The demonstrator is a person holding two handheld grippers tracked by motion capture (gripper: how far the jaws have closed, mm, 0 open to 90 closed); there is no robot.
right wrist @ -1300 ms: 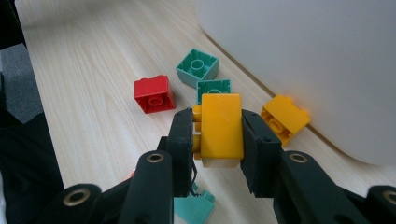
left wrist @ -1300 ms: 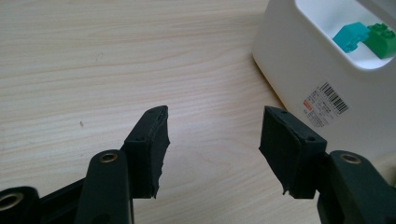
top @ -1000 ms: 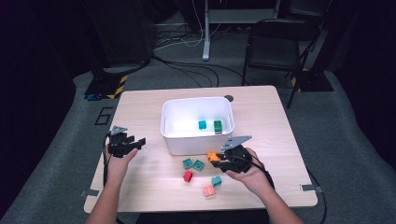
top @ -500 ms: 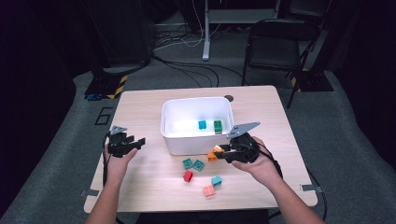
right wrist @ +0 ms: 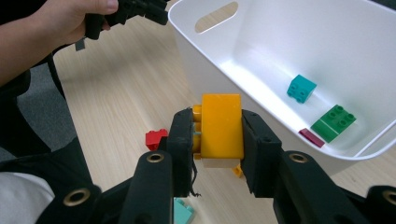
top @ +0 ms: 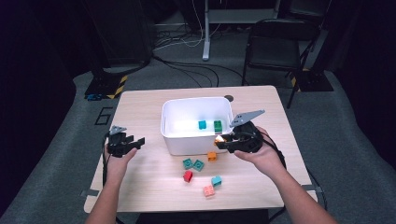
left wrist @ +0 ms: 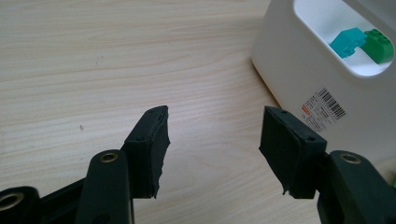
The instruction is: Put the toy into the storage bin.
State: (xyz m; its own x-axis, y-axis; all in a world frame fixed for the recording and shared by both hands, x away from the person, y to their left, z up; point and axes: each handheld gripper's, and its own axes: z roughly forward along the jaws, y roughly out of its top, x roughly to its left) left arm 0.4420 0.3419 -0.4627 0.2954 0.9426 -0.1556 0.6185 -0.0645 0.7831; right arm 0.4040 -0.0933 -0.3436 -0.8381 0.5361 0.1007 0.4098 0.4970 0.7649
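left gripper [top: 133, 142] parked on the bench [top: 149, 177] same as before, fingers apart on nothing | white bin [top: 173, 140] hasn't budged | right gripper [top: 223, 140] lifted since a second ago, now at bin's near rim, fingers clamped on orange brick [right wrist: 222, 128]

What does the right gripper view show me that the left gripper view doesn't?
Right gripper view: the right gripper clamped on a yellow brick, a red brick on the table, a dark red piece inside the white bin. Left gripper view: the left gripper open over bare wood, and the bin's barcode label. Both: the bin, teal brick and green brick.
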